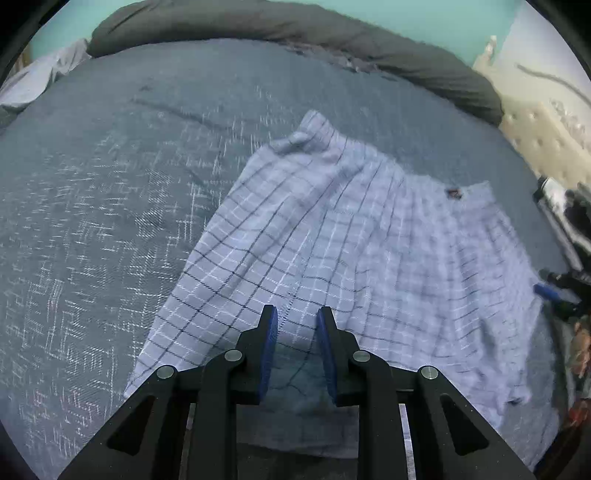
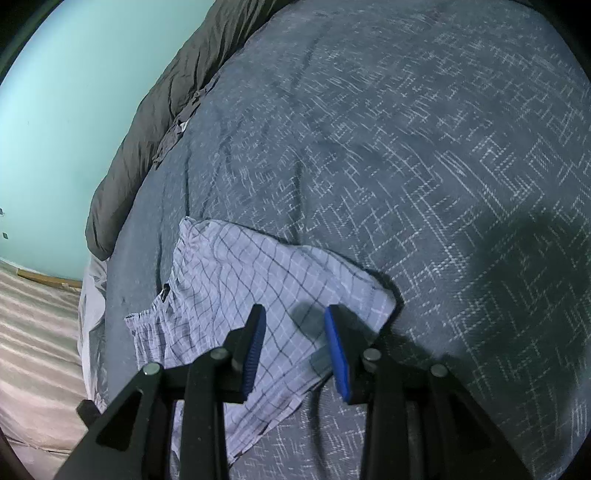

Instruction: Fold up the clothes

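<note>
Pale lilac checked shorts lie spread on the dark blue bedspread, their gathered waistband and small dark label at the far right. My left gripper hovers over a leg hem with its blue pads apart, open, no cloth pinched. In the right wrist view the same shorts lie below my right gripper, which is open above the cloth near a hem corner, with the label to its left. A black part with a blue pad shows at the shorts' right edge.
A dark grey rolled duvet runs along the bed's far edge under a teal wall. Pale cloth is bunched at the far left. Beige floor lies beyond the bed's side. Bedspread stretches to the right.
</note>
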{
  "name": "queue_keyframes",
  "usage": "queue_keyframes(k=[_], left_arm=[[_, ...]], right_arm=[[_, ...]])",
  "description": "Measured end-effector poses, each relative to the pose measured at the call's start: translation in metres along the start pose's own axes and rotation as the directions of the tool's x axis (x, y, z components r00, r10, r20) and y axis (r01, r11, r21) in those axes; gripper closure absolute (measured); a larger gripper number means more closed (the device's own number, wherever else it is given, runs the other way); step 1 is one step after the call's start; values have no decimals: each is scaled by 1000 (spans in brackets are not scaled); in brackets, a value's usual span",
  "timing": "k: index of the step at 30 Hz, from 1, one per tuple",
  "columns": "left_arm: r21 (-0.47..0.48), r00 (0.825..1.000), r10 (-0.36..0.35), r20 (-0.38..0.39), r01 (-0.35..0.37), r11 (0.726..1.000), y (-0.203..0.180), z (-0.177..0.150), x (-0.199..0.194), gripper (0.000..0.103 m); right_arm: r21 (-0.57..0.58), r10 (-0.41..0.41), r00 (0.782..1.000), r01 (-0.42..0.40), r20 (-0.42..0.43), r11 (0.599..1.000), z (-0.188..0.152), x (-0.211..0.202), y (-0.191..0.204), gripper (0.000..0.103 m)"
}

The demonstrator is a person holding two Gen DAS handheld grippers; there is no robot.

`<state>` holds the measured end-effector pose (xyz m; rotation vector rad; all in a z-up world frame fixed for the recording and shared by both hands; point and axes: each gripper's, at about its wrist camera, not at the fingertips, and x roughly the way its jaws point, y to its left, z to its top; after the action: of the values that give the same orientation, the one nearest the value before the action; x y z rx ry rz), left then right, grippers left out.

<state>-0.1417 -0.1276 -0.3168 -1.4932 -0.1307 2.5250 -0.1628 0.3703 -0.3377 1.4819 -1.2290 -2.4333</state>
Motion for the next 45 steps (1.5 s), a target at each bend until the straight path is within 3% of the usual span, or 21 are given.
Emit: queue_keyframes(k=[5, 11, 16, 20, 24, 27, 31, 32, 34, 39, 45], left_arm=[[-86, 997, 58, 40, -55, 995, 16, 5, -14, 79], [-129, 994, 24, 107, -10, 992, 24, 9, -28, 78], [-84, 995, 20, 102, -12, 996, -3, 35, -7, 77], [2, 994, 46, 99, -46, 999, -6, 75, 14, 77], [34, 998, 14, 68, -16, 999, -6, 128, 53, 76], [50, 998, -3, 65, 0, 999, -6, 140, 60, 67], [86, 1000, -5, 25, 3, 996, -15, 149, 74, 67], [79, 1000, -19, 22, 17, 997, -14, 150, 76, 68], [29, 997, -69, 20, 68, 997, -6, 154, 76, 91], [-18, 998, -60, 13, 60, 998, 3, 164, 83, 95], [-22, 998, -48, -29, 47, 999, 1, 174, 96, 92]], right_arm=[[-2, -1, 1000, 1, 5, 1000, 1, -2, 0, 70], [-13, 7, 999, -7, 39, 1000, 3, -8, 4, 70], [-22, 23, 998, -22, 56, 1000, 5, -8, 10, 70], [-11, 38, 998, -38, 46, 999, 6, -4, 12, 70], [12, 50, 998, -50, 46, 999, 8, -3, 8, 70], [21, 58, 997, -60, 54, 998, 11, -6, 6, 70], [24, 65, 996, -67, 60, 998, 13, -9, 5, 70], [26, 67, 996, -68, 59, 997, 14, -8, 5, 70], [31, 70, 996, -72, 58, 997, 14, -8, 4, 70], [33, 77, 995, -79, 55, 996, 15, -8, 5, 70], [34, 76, 996, -78, 50, 996, 15, -6, 7, 70]])
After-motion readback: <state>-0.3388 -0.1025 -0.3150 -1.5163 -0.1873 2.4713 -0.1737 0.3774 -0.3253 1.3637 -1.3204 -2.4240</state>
